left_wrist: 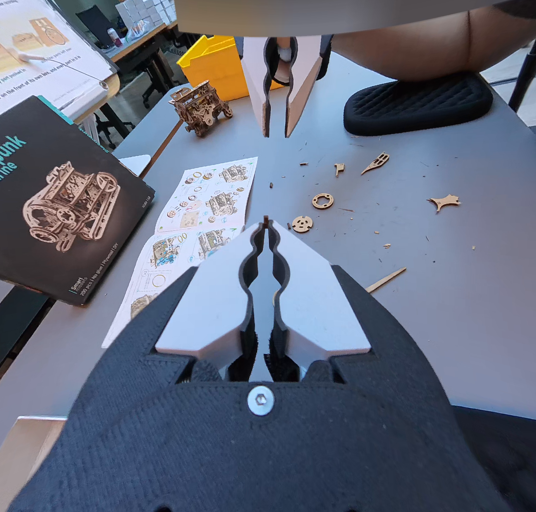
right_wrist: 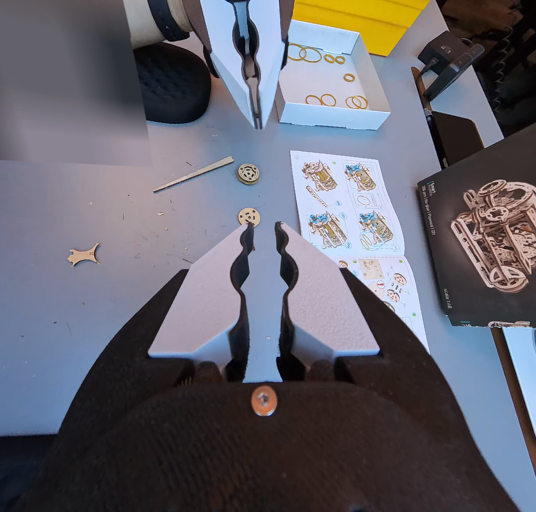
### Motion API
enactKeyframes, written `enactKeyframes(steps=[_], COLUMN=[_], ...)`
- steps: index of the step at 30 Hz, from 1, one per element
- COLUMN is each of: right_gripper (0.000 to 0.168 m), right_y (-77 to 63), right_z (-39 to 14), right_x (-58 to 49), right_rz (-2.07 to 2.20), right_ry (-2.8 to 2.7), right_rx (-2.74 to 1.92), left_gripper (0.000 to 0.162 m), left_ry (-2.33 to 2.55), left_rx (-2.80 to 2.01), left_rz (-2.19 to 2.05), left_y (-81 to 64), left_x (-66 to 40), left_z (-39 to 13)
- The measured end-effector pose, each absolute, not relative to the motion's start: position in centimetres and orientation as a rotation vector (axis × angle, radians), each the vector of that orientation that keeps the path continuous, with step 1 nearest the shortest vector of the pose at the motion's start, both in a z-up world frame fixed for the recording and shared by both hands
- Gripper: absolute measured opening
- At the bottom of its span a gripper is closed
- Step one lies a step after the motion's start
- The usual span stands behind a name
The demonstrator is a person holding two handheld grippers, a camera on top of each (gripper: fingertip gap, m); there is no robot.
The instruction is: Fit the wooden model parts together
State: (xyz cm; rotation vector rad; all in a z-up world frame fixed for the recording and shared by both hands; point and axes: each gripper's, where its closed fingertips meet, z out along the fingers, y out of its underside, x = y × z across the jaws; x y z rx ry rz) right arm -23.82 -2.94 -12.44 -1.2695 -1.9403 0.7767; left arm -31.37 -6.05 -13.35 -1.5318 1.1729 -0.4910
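My left gripper [left_wrist: 265,227] is shut on a small dark wooden peg [left_wrist: 265,220] that sticks out of its tips, held above the grey table [left_wrist: 377,237]. It also shows in the right wrist view [right_wrist: 257,124], tips pointing down. My right gripper [right_wrist: 263,227] is open and empty; its left fingertip is next to a flat wooden disc with holes [right_wrist: 249,216]. A thicker wooden wheel [right_wrist: 248,174] lies just beyond the disc. In the left wrist view a wooden ring [left_wrist: 322,201] and a slotted disc [left_wrist: 302,224] lie right of my tips, and the right gripper [left_wrist: 275,134] hangs opposite.
A wooden stick [right_wrist: 194,174], a star-shaped offcut [right_wrist: 84,255] and splinters lie on the table. A white tray [right_wrist: 330,118] holds rubber bands. There are an instruction sheet [right_wrist: 348,208], a black kit box [right_wrist: 487,237], a yellow bin [right_wrist: 362,8], a black pad [right_wrist: 174,89] and an assembled model [left_wrist: 200,108]. The left gripper's tips are roughly 9 cm from the right gripper's. The slotted disc [left_wrist: 302,224] sits 10 cm or so from the ends of my right fingers.
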Motion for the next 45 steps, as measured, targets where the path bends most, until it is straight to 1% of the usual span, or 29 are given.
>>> enactKeyframes(steps=[3,7,12,14,19,23,28,33,39,42,45], right_gripper=[0.014,0.014,0.008,0.008,0.010,0.010,0.008,0.002,0.001,0.006,0.001], right_y=[-3.0,-3.9,-5.5,-6.0,-6.7,-6.6,-7.0,-7.4,-7.7,-7.5,-7.8], right_z=[-12.5,-12.3,-9.0,-8.5,-10.4,-11.9,-13.1,-14.0,-14.2,-14.2,-14.4], right_x=[-23.8,-24.1,-25.7,-26.3,-27.3,-27.5,-27.4,-27.2,-27.0,-27.0,-27.0], right_rz=[0.792,0.860,1.034,1.013,0.816,0.744,0.785,0.783,0.814,0.825,0.856], right_ry=[-1.943,-1.948,-1.776,-1.760,-1.870,-1.926,-1.978,-2.031,-2.055,-2.038,-2.049], right_rx=[-1.264,-1.216,-1.068,-1.032,-1.002,-1.036,-1.068,-1.077,-1.086,-1.113,-1.128], left_gripper=[0.000,0.000,0.000,0.000,0.000,0.000,0.000,0.000,0.000,0.000,0.000], left_ry=[1.178,1.120,1.101,1.112,1.184,1.246,1.314,1.334,1.364,1.372,1.375], left_rx=[-1.556,-1.474,-1.402,-1.409,-1.506,-1.540,-1.573,-1.572,-1.562,-1.564,-1.570], left_rz=[-0.504,-0.603,-0.660,-0.649,-0.580,-0.542,-0.524,-0.519,-0.508,-0.495,-0.497], left_y=[-5.9,-5.9,-6.0,-6.0,-5.8,-6.1,-6.7,-6.9,-7.2,-7.2,-7.2], left_x=[-31.3,-30.1,-27.9,-27.3,-26.7,-26.2,-25.7,-25.5,-25.3,-25.3,-25.2], left_z=[-14.1,-12.6,-11.5,-11.6,-13.3,-14.1,-14.8,-15.0,-15.2,-15.2,-15.3])
